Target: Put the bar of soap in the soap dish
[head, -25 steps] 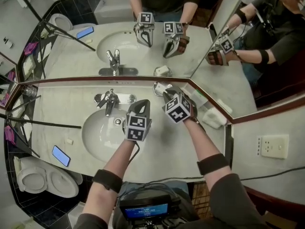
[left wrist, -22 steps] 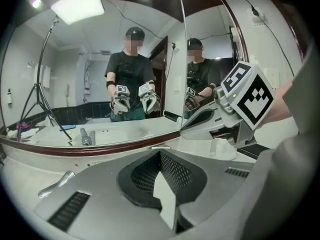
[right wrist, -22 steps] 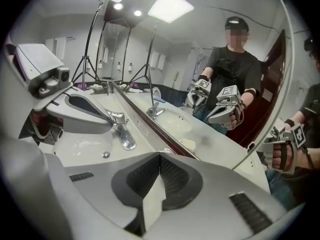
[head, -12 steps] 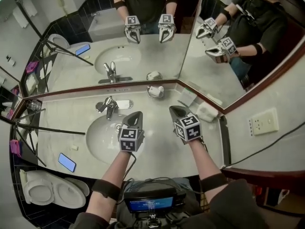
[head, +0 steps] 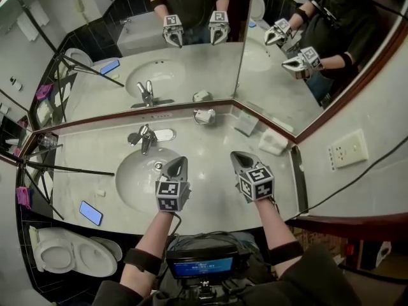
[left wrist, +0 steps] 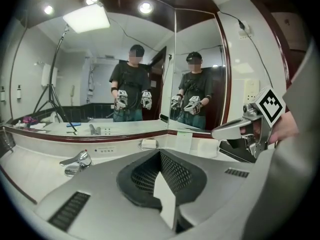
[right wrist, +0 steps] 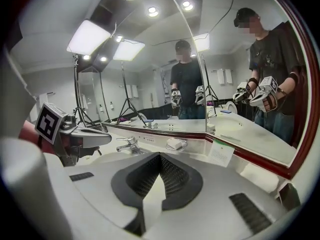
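A white bar of soap lies in the wire soap dish (head: 204,115) on the back wall under the mirror corner; the dish with the bar also shows in the left gripper view (left wrist: 148,143) and the right gripper view (right wrist: 176,144). My left gripper (head: 179,162) hangs over the basin's right rim, shut and holding nothing. My right gripper (head: 237,157) is beside it over the counter, also shut and holding nothing. Both point at the back wall, well short of the dish. Each gripper view shows its own jaws closed tip to tip, left (left wrist: 160,154) and right (right wrist: 160,156).
A chrome faucet (head: 145,137) stands behind the oval basin (head: 131,183). A blue phone (head: 91,213) lies at the counter's front left. A paper card (head: 245,123) and a white folded towel (head: 273,141) sit at the back right. Tripod legs (head: 64,169) cross the left; mirrors line the walls.
Both grippers have drawn back from the back wall toward the counter's front. The right gripper, close to the soap dish a second ago, has rolled upright and left it.
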A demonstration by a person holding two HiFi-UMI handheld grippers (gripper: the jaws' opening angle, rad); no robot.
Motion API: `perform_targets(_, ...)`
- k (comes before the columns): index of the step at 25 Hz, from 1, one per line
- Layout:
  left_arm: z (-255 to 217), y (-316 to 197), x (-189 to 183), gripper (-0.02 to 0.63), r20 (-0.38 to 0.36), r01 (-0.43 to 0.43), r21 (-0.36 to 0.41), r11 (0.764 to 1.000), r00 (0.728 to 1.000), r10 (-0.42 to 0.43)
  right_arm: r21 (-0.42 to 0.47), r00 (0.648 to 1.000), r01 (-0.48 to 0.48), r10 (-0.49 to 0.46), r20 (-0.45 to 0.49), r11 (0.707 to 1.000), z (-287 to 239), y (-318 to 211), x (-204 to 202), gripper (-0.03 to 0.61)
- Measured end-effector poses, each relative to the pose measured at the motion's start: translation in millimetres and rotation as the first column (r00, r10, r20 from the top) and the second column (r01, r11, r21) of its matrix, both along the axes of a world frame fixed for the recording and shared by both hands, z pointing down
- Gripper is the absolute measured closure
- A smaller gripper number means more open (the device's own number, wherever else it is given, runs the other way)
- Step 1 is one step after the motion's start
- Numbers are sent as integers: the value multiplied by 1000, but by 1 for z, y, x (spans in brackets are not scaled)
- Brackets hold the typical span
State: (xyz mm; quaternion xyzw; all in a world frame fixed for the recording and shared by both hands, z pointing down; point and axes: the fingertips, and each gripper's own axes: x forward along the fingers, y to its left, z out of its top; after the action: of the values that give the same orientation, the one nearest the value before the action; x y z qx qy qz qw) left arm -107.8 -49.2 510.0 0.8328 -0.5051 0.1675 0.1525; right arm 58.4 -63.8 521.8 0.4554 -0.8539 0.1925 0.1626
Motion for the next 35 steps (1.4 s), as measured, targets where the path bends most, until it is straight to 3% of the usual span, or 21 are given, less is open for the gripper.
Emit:
perform_targets(12,3,12,13,612,40,-32,11,999,999,32,-2,999,14,-14,-31,1000,4,9,12,558)
perform_targets(20,8,-13,15,612,59,-21,10,1000,998,20,26,969,133,-125,-214,991,1,-30,-11,557)
perform_targets(23,11,-31,17,612,65,-24,8,1000,998,23,18,931,196,-180,-317,980,5,-57,-26,544)
perform_targets(29,18,-74,24,612,69,-45,13,999,997,44,-55,808,331,-312,-499,942,33,-110,-54,399)
perform_targets(35,36,-116,25,612,71,-46,-2,999,996,46,-153,703,390,-401,-588,908,69,-162,-73,316)
